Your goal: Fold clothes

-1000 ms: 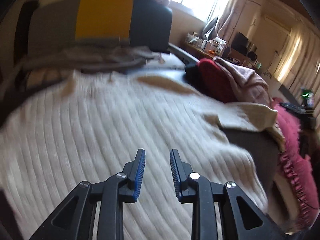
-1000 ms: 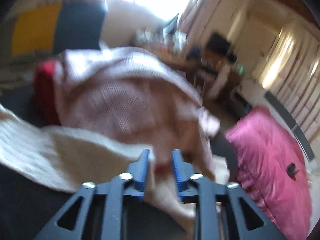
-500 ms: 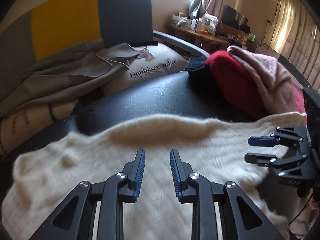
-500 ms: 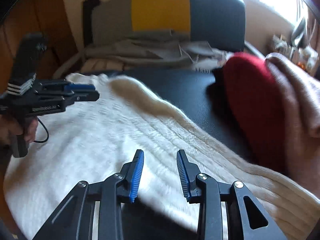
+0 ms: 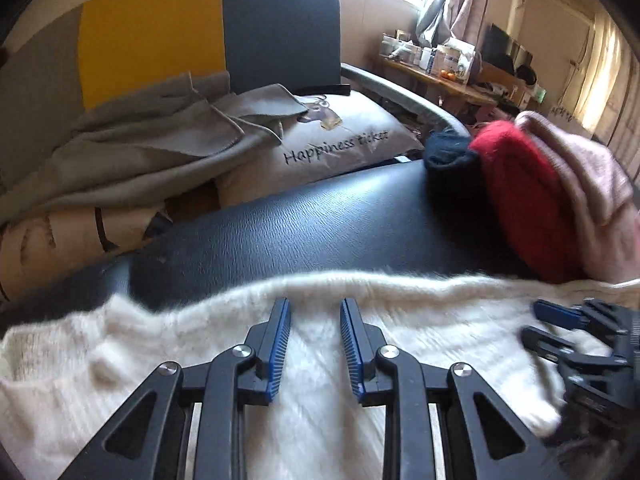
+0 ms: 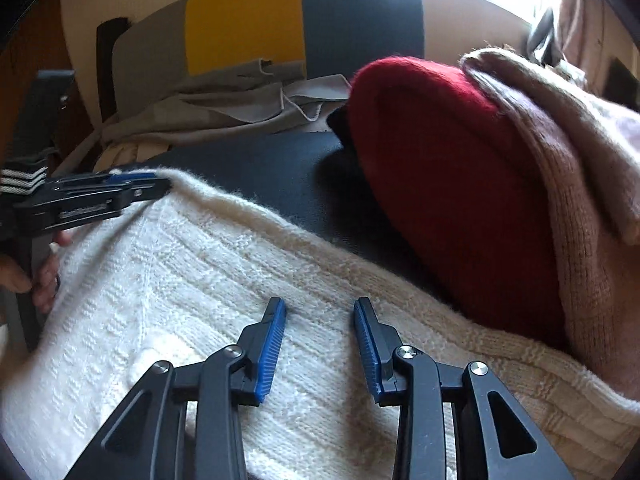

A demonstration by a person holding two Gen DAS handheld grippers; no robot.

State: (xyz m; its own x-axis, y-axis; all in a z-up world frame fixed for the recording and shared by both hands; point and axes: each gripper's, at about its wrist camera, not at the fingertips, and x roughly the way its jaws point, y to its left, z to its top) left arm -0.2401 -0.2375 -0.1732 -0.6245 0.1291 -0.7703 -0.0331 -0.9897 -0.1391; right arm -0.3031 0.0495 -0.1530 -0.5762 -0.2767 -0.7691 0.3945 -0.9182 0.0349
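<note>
A cream knitted sweater (image 5: 420,320) (image 6: 192,272) lies spread on a black leather surface (image 5: 312,224) (image 6: 272,168). My left gripper (image 5: 314,308) hovers over the sweater near its far edge, open, with nothing between its fingers; it also shows at the left of the right wrist view as the left gripper (image 6: 152,186), close to the sweater's far corner, held by a hand (image 6: 44,276). My right gripper (image 6: 320,308) is open just above the sweater's right part, and appears at the right as the right gripper (image 5: 540,324).
A pile of folded clothes, red (image 5: 520,196) (image 6: 448,184), pink-beige (image 5: 576,164) (image 6: 568,152) and dark navy (image 5: 444,152), sits on the right of the leather surface. Behind are a lettered cushion (image 5: 332,148), grey cloth (image 5: 140,144) and a yellow and blue chair back (image 5: 152,32).
Both grippers have dropped lower and closer to the sweater. The right gripper's jaws stand slightly wider. The sweater now lies flatter, its far edge nearer to the left gripper's tips.
</note>
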